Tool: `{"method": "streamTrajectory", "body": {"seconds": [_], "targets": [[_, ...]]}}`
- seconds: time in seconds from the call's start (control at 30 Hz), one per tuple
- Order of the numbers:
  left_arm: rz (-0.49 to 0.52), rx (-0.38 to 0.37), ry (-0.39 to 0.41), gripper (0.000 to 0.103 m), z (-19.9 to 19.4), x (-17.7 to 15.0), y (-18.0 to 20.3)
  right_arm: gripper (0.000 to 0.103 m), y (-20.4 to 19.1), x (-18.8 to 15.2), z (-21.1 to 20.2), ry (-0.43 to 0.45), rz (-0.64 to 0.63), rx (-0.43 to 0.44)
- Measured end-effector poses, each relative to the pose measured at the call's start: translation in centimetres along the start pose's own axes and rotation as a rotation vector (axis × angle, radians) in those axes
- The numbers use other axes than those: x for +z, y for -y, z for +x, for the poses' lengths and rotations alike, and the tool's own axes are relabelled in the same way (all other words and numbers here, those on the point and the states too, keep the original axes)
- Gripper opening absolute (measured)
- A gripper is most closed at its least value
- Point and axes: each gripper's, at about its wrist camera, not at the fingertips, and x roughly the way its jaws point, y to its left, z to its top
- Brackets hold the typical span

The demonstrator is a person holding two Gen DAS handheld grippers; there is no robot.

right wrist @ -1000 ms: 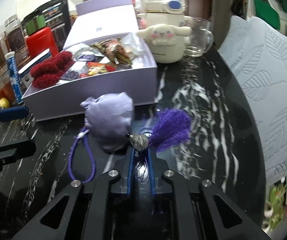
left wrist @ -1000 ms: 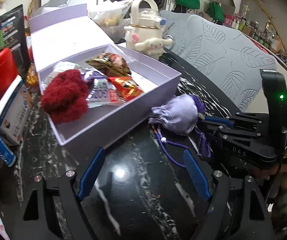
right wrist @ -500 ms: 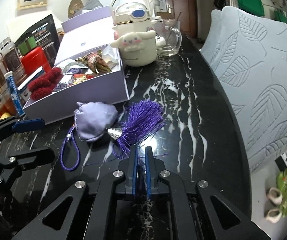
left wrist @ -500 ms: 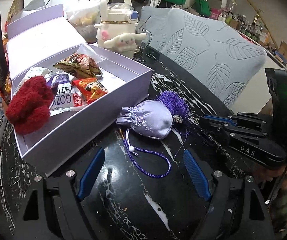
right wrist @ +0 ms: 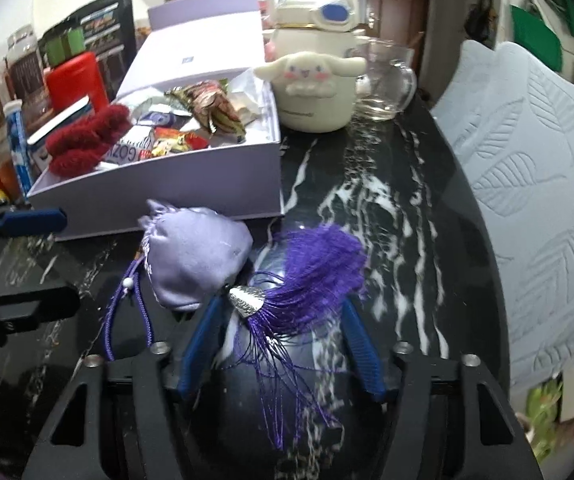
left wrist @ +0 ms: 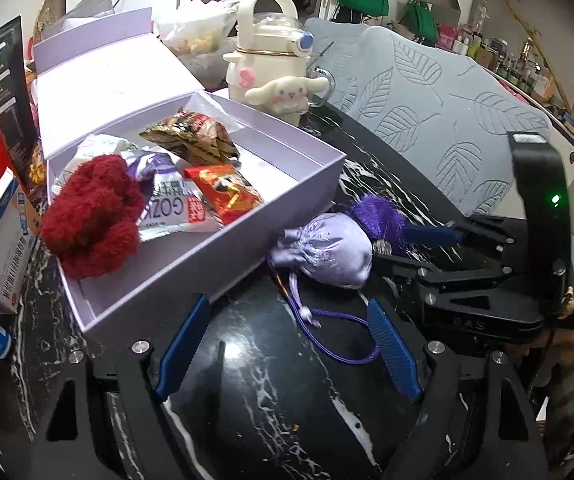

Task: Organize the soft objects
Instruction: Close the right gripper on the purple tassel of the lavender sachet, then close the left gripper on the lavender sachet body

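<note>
A lavender satin pouch (left wrist: 327, 254), gathered shut at its neck and faintly embroidered, lies on its side on the black marbled tabletop (left wrist: 279, 380), just beside the front wall of the open lilac box (left wrist: 223, 268). A purple cord (left wrist: 339, 334) with a small white bead loops from its neck across the table. At its other end a bushy purple tassel (right wrist: 315, 264) with a silver cap fans out, loose threads trailing. Inside the box, a fuzzy dark-red knitted piece (left wrist: 91, 216) rests at one end beside snack packets.

Lavender satin pouch (right wrist: 195, 258), deep purple tassel (right wrist: 319, 264), silver cap (right wrist: 247, 300). Fuzzy red scrunchie (left wrist: 91, 216). Lilac box (left wrist: 247, 240). Black white-veined marble tabletop (right wrist: 387, 208).
</note>
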Motion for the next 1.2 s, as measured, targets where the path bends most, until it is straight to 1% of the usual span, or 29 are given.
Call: {"method": "streamTrajectory", "body": {"seconds": [0.03, 0.07, 0.1, 0.2, 0.33, 0.5, 0.67, 0.8, 0.9, 0.97, 1.0, 1.03, 1.1, 1.13, 1.2], "targets": [[-0.002, 0.005, 0.003, 0.081, 0.0, 0.1, -0.2, 0.027, -0.2, 0.2, 0.5, -0.012, -0.015, 0.012], [-0.004, 0.008, 0.005, 0.081, -0.1, 0.2, -0.2, 0.016, -0.3, 0.3, 0.6, -0.006, -0.029, -0.001], [-0.004, 0.015, 0.007, 0.081, -0.1, 0.2, -0.4, 0.002, -0.3, 0.4, 0.7, -0.004, -0.032, -0.004], [-0.007, 0.018, 0.005, 0.081, 0.0, 0.3, -0.5, 0.002, 0.2, 0.5, 0.8, -0.004, -0.013, 0.02], [-0.005, -0.014, -0.006, 0.081, 0.7, 0.3, 0.0, 0.002, 1.0, 0.3, 0.5, -0.002, 0.035, 0.049], [0.029, -0.084, -0.016, 0.081, 1.9, 0.6, 1.6, 0.002, 1.7, -0.4, -0.3, -0.009, 0.063, 0.05], [0.054, -0.139, -0.021, 0.081, 2.9, 1.4, 2.8, 0.002, 2.9, -1.8, -1.4, -0.018, 0.082, 0.044], [0.094, -0.174, -0.01, 0.081, 3.3, 1.9, 4.1, 0.002, 4.2, -2.8, -2.4, -0.015, 0.105, 0.026], [0.119, -0.205, -0.003, 0.081, 3.6, 2.3, 4.8, 0.003, 4.9, -3.3, -2.8, -0.018, 0.119, 0.013], [0.129, -0.223, -0.003, 0.081, 3.9, 2.5, 5.1, 0.007, 5.1, -3.5, -3.1, -0.022, 0.12, 0.018], [0.133, -0.229, -0.006, 0.08, 4.1, 2.7, 5.2, 0.015, 5.2, -3.5, -3.1, -0.022, 0.126, 0.013], [0.134, -0.232, -0.009, 0.075, 4.3, 2.9, 5.2, 0.028, 5.3, -3.6, -3.2, -0.02, 0.133, 0.009], [0.125, -0.242, -0.025, 0.072, 4.8, 3.3, 5.1, 0.038, 5.4, -3.5, -3.4, -0.013, 0.141, 0.009], [0.119, -0.249, -0.031, 0.068, 5.0, 3.4, 5.0, 0.04, 5.3, -3.4, -3.5, -0.007, 0.136, 0.011], [0.109, -0.273, -0.057, 0.059, 5.9, 3.6, 4.9, 0.04, 5.2, -3.3, -3.5, 0.002, 0.125, 0.009]]}}
